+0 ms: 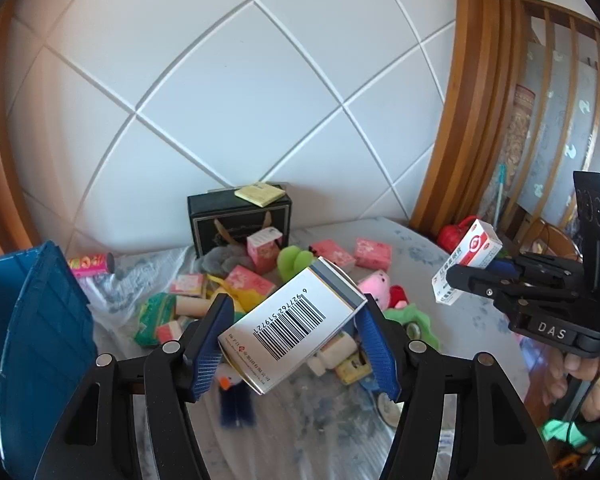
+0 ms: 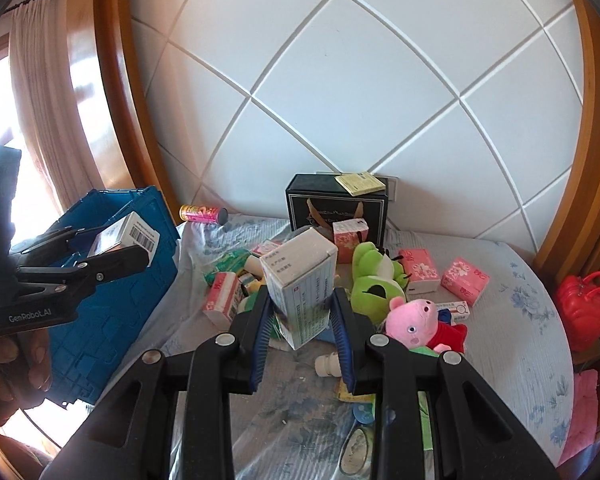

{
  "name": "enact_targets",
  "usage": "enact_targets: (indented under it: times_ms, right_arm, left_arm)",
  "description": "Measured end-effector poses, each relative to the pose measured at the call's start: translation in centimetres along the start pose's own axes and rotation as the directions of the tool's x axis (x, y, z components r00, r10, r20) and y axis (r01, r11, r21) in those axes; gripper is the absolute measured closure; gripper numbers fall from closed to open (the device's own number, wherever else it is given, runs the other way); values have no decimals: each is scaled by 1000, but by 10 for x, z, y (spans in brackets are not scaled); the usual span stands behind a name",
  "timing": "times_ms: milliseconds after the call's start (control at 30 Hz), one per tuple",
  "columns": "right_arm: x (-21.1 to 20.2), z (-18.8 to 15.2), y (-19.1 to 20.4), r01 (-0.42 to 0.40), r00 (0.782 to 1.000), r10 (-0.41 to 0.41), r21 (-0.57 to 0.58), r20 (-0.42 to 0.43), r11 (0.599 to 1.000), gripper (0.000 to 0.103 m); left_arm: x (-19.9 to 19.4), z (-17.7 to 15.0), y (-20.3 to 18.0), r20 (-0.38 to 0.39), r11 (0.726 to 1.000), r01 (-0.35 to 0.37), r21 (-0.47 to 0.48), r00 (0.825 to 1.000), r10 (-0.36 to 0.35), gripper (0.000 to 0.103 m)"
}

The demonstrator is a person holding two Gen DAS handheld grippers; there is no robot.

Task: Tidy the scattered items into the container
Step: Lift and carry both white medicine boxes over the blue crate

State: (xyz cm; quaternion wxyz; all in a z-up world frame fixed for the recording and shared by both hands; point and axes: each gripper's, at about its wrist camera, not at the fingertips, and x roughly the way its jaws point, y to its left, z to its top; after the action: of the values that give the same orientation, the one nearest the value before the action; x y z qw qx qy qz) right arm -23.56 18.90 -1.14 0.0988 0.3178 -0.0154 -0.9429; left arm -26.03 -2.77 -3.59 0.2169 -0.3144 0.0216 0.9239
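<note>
My left gripper (image 1: 296, 336) is shut on a white barcode box (image 1: 292, 324), held above the bed; it also shows in the right wrist view (image 2: 100, 256), beside the blue crate (image 2: 112, 280). My right gripper (image 2: 302, 324) is shut on a white medicine box (image 2: 302, 284) with a red logo, also seen in the left wrist view (image 1: 470, 260). The blue crate stands at the left in the left wrist view (image 1: 40, 328). Scattered on the bed lie pink boxes (image 2: 464, 280), a pink pig plush (image 2: 416, 316) and a green frog plush (image 2: 374, 276).
A black gift box (image 2: 336, 204) with a yellow packet on top stands against the padded headboard. A pink tube (image 2: 202, 213) lies near the crate. A white bottle (image 1: 336, 352) and small packets lie below the grippers. A red bag (image 2: 584, 308) sits at the bed's right edge.
</note>
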Motion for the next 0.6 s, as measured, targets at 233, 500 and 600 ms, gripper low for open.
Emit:
enact_targets:
  times_ms: [233,500,600]
  right_arm:
    - [7,21,60,-50,999,51,-57,18,997,75]
    - [22,41,133,-124,992,126,-149,8,981,75]
    - [29,49,165,-158,987,161,-186,2,970,75]
  left_arm:
    - [-35,-4,55,39,998,-52,-46,998,54,41]
    - [-81,-13,123,86,984,-120,-129,988,132,41]
    - [-98,-20,153,93,974,-139,-180,983,157,41]
